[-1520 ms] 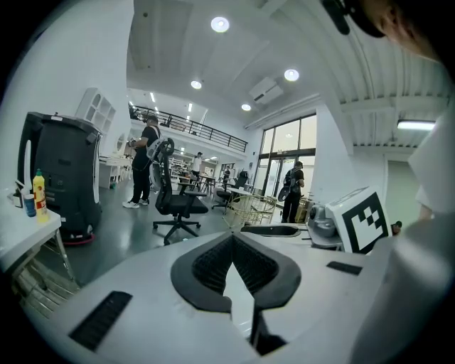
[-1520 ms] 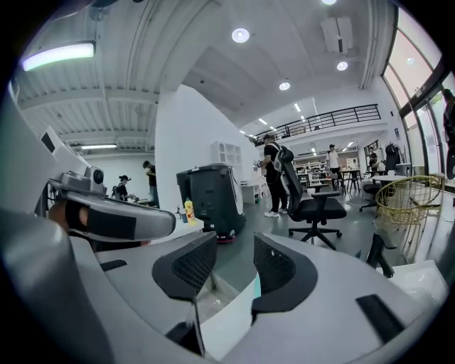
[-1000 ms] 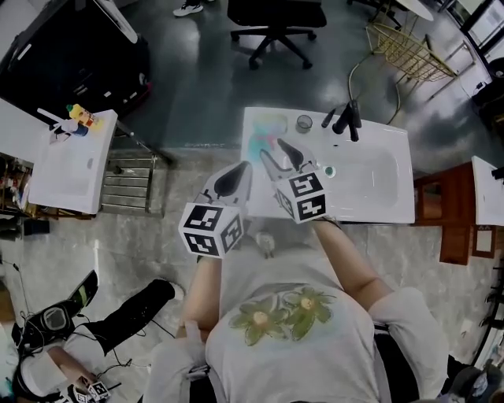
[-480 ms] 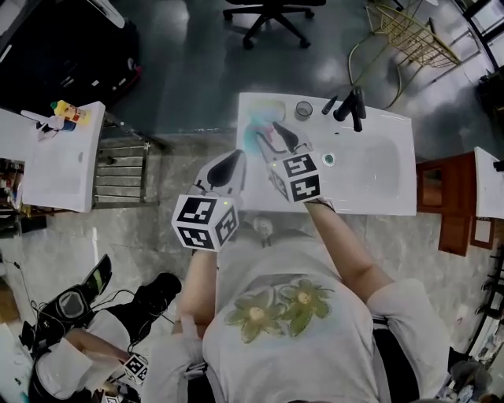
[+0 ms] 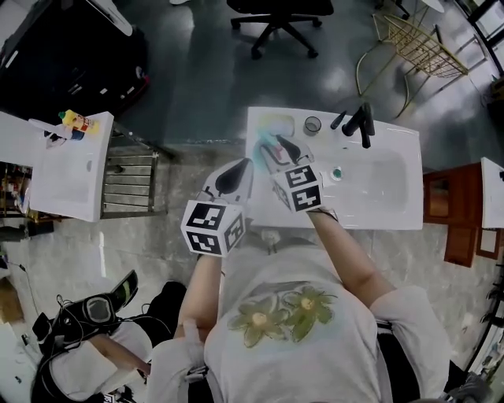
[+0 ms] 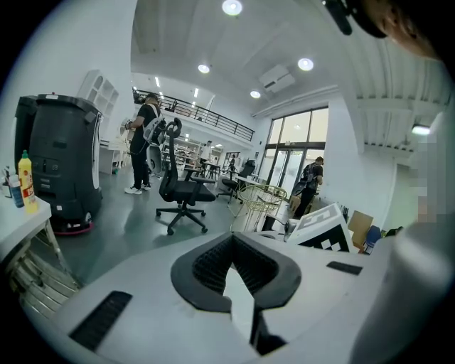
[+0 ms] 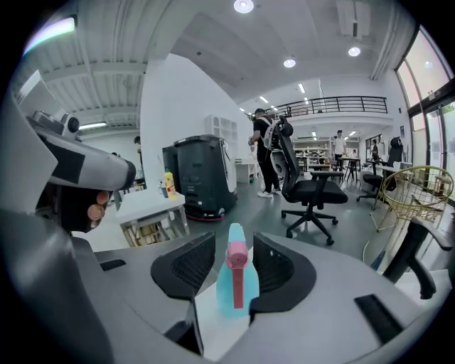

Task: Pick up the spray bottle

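The spray bottle (image 5: 261, 144), pale blue with a pink trigger head, stands upright on the left end of the white sink counter (image 5: 394, 212). My right gripper (image 5: 272, 145) is open, one jaw on each side of the bottle (image 7: 232, 286). In the right gripper view (image 7: 234, 245) a thin gap shows on the left side of the bottle; contact on the right side is unclear. My left gripper (image 5: 242, 164) hovers at the counter's left edge with nothing in it. In the left gripper view (image 6: 233, 239) its pad tips meet.
A black faucet (image 5: 360, 122) and a small round cup (image 5: 313, 124) sit at the counter's back, with the basin and drain (image 5: 336, 172) to the right. A white side table (image 5: 67, 169) with bottles, a metal rack (image 5: 126, 177), an office chair (image 5: 276, 16) and a seated person (image 5: 87, 370) surround me.
My right gripper has edged forward so its jaws flank the spray bottle. The left gripper has kept its place beside it. The person on the floor has shifted.
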The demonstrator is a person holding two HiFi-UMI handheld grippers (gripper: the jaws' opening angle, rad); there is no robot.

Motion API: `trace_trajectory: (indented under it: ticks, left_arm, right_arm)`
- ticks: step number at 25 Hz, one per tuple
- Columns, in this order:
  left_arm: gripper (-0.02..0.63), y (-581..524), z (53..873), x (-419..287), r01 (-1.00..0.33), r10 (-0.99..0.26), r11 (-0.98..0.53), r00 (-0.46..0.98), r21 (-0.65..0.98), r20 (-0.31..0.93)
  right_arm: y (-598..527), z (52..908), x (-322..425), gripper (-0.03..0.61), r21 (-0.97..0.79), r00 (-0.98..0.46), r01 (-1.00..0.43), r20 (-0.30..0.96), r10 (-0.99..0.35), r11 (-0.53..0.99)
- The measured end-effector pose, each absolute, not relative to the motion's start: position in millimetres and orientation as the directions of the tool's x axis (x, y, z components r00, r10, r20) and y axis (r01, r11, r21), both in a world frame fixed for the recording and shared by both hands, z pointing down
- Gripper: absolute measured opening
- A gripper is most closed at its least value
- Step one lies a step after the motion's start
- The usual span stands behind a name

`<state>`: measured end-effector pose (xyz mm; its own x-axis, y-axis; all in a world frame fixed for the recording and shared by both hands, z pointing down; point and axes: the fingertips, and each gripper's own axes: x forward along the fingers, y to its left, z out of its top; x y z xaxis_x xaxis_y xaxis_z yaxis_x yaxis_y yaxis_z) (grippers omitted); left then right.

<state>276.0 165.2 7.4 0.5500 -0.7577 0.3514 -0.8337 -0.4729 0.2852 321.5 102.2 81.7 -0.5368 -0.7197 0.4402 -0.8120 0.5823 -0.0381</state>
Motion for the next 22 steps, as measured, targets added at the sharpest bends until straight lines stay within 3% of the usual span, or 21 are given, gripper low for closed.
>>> trace_trajectory:
  ticks: [8, 12, 22]
  left_arm:
    - [0.006, 152.1, 8.6, 269.8, -0.832, -0.744, -0.483, 0.554, 0.272, 0.374]
    - [0.006, 148.9, 10.2, 270.9, -0.831, -0.737, -0.49, 0.557, 0.264, 0.383]
    - [0.006, 150.5, 15.7, 275.8, -0.828, -0.728, -0.496, 0.56, 0.262, 0.394]
  right_arm:
    - [96.8, 89.3, 320.7, 0.152, -0.015, -0.537, -0.806, 0.438, -0.721, 0.591]
    - [95.5, 87.3, 320.0, 0.078, -0.003, -0.542, -0.801, 0.427, -0.723, 0.599]
    - [97.5, 88.5, 316.1, 0.072, -0.048, -0.584, -0.777, 0.426, -0.691, 0.627]
